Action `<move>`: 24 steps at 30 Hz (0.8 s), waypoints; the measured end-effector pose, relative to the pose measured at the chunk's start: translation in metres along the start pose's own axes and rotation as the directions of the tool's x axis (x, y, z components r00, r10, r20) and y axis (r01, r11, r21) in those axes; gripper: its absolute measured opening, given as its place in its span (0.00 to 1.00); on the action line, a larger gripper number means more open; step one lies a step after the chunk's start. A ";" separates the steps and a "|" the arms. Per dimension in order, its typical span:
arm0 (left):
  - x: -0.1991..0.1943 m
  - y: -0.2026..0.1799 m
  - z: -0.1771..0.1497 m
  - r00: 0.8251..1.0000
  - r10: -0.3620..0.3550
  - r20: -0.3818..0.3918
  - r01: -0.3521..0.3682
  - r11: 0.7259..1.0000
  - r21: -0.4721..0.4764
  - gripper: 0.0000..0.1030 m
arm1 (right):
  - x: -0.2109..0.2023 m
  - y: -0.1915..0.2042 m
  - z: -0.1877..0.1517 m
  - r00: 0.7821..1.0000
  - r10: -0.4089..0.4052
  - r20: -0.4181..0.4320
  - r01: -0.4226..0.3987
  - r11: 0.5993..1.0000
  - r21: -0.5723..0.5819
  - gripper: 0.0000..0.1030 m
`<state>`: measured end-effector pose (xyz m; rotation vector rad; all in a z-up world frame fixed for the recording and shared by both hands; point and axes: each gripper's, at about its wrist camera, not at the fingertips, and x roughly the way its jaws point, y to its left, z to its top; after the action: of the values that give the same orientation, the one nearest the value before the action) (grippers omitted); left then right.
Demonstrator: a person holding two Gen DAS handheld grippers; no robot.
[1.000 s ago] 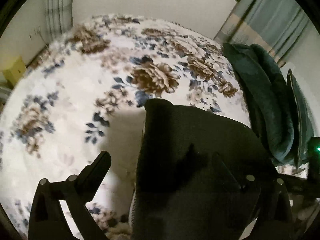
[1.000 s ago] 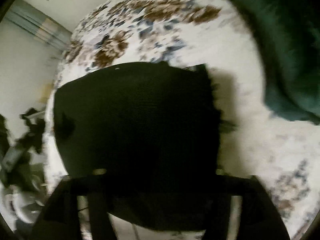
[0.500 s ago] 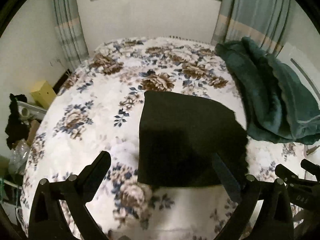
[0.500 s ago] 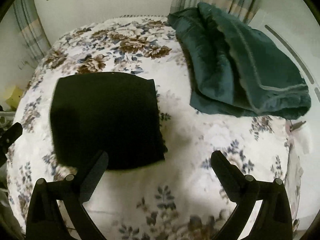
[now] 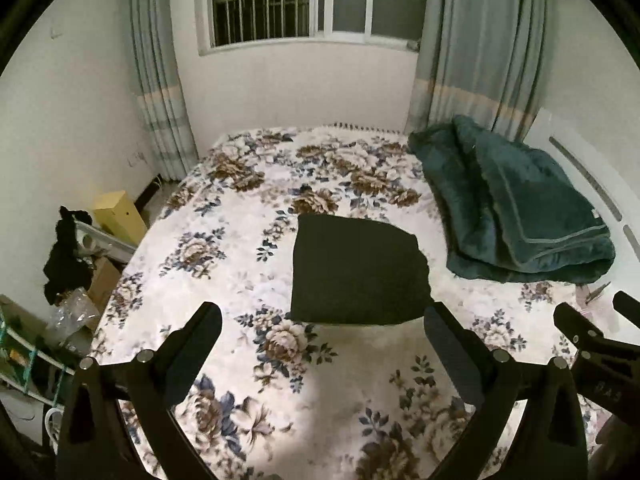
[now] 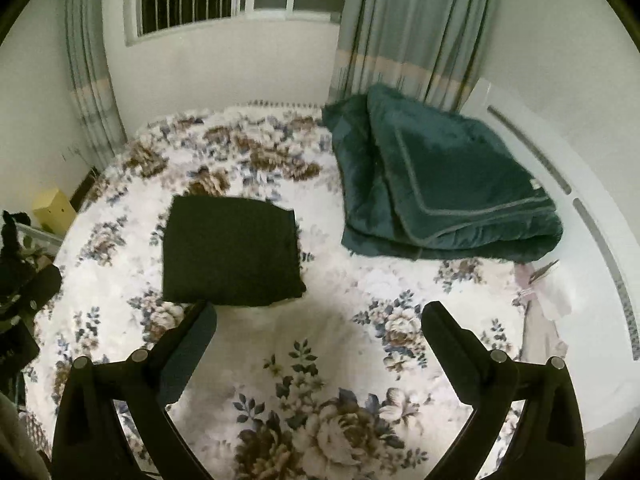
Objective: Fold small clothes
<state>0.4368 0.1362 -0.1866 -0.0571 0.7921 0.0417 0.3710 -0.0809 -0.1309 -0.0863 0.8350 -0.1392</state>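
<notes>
on the bed (image 5: 248,240), mid floral plush cover: black garment (image 5: 356,272) folded into a flat square, matte knit. thick teal blanket (image 5: 516,216) folded well apart. left claw (image 5: 322,320) and right claw (image 6: 320,316) both spread wide, empty, above the bed.

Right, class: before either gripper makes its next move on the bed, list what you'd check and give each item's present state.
1. Left gripper open and holding nothing: ok.
2. Right gripper open and holding nothing: ok.
3. Black garment lies folded, flat on the floral bedspread: ok.
4. Garment apart from the green blanket: ok.
5. Both grippers clear of the garment: ok.
6. More clothes waiting to be folded: cannot tell.
</notes>
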 end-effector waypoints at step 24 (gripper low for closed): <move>-0.189 -0.005 -0.028 0.982 0.017 0.186 -0.011 1.000 -0.029 1.00 | -0.251 -0.045 -0.039 0.974 0.073 0.214 -0.069 0.997 -0.026 1.00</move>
<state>0.2846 0.1266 -0.0715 -0.0729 0.6047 0.0705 0.1714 -0.0866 0.0329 -0.0870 0.6225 -0.0533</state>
